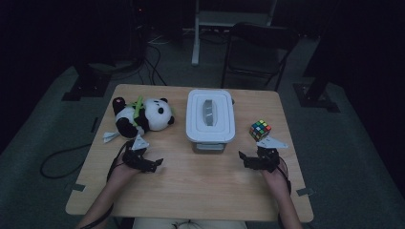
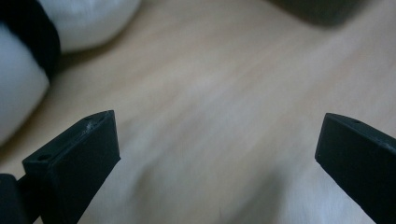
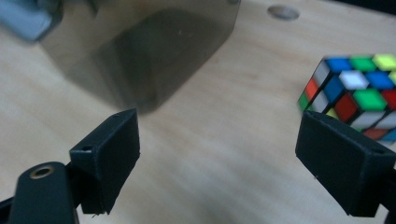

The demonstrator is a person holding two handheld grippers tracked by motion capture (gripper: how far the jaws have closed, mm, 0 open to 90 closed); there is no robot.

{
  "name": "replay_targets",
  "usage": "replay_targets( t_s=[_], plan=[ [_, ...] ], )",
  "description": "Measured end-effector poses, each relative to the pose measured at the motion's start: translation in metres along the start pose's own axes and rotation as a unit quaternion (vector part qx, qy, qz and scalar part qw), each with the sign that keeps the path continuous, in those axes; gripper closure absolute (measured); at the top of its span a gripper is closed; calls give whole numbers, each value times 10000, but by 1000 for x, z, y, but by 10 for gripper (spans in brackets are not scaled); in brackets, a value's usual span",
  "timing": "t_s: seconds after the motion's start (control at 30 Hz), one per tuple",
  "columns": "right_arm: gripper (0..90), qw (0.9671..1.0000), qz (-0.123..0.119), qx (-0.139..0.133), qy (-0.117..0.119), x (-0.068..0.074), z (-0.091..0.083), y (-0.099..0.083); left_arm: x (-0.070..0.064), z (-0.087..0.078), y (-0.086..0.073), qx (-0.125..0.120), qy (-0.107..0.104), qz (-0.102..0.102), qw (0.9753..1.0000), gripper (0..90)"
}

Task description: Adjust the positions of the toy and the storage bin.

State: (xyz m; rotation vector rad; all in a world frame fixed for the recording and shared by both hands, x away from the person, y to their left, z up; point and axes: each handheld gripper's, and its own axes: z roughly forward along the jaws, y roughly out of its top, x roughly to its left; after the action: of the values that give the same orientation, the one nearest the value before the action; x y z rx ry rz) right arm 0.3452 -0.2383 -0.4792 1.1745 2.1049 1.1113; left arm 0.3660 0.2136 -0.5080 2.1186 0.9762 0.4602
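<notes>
A plush panda (image 1: 142, 116) lies on its side at the table's left, its white and black fur also at the upper left of the left gripper view (image 2: 28, 51). A white lidded box (image 1: 210, 119) stands mid-table; its translucent wall (image 3: 140, 51) rises ahead in the right gripper view. A colourful puzzle cube (image 1: 260, 130) sits at the right, also seen close by (image 3: 355, 93). My left gripper (image 1: 153, 164) rests open on the wood below the panda (image 2: 217, 154). My right gripper (image 1: 244, 160) is open below the cube (image 3: 219, 154). Both hold nothing.
The wooden table (image 1: 191, 191) has bare wood between the two hands and the front edge. Behind the table stand a dark folding chair (image 1: 258, 47) and stand legs; cables (image 1: 57, 162) run over the grey floor at the left.
</notes>
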Motion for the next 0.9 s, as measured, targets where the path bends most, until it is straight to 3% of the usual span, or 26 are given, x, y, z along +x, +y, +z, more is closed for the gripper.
replay_targets(
  t_s=[0.27, 0.4, 0.5, 0.67, 0.9],
  plan=[
    [137, 9993, -53, -104, -364, -12, 13, 23, -3, 18, 30, -7, 170, 186, 9997, 4],
    [140, 9983, -50, -192, -545, -20, 18, 35, -3, 32, 41, -30, 305, 129, 9994, 4],
    [140, 9975, -126, -205, -660, -26, 24, 46, -3, 39, 48, -215, 413, -41, 9989, 4],
    [146, 9975, -89, -222, -669, -36, 39, 60, -3, 44, 62, -541, 730, -310, 9954, 4],
    [145, 9973, -15, 18, -736, -37, 66, 65, -8, 52, 81, -669, 812, -175, 9943, 4]
  ],
)
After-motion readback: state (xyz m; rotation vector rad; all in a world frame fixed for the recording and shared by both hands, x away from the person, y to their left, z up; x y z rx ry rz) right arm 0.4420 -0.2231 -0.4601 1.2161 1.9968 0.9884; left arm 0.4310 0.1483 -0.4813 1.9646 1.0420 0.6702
